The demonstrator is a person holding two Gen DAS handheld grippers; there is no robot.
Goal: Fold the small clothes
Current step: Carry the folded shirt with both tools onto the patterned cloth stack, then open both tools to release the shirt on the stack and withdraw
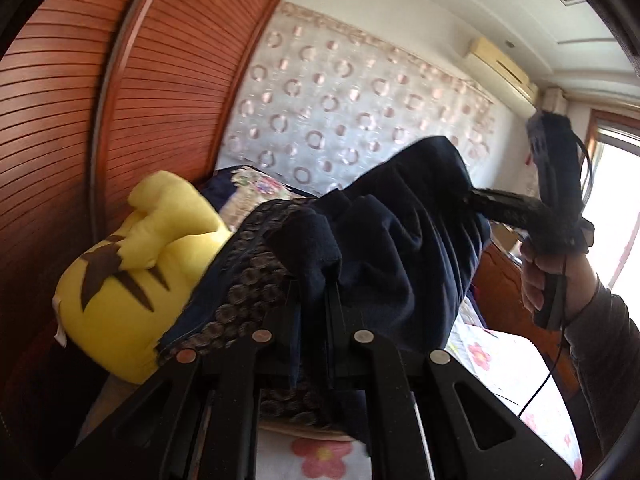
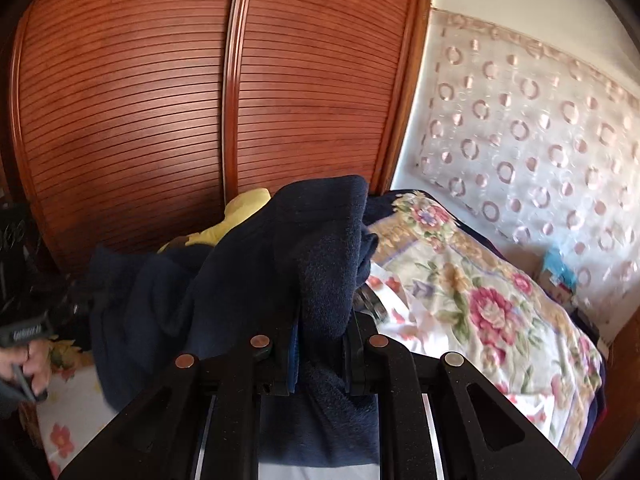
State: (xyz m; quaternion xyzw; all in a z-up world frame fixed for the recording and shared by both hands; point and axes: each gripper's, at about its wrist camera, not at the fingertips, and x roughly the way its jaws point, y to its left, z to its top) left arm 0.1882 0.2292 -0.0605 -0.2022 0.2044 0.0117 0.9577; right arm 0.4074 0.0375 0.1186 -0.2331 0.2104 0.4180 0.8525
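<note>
A dark navy garment hangs stretched in the air between my two grippers. My left gripper is shut on one bunched edge of it. My right gripper is shut on another edge of the navy garment. In the left wrist view the right gripper comes in from the right with its tip buried in the cloth, held by a hand. In the right wrist view the left gripper's body shows dimly at the left edge, its fingers hidden behind the cloth.
A yellow plush toy lies at the left beside a dark patterned cloth. A floral quilt covers the bed. A brown slatted wardrobe stands behind. A circle-patterned curtain hangs at the back. A flowered sheet lies below.
</note>
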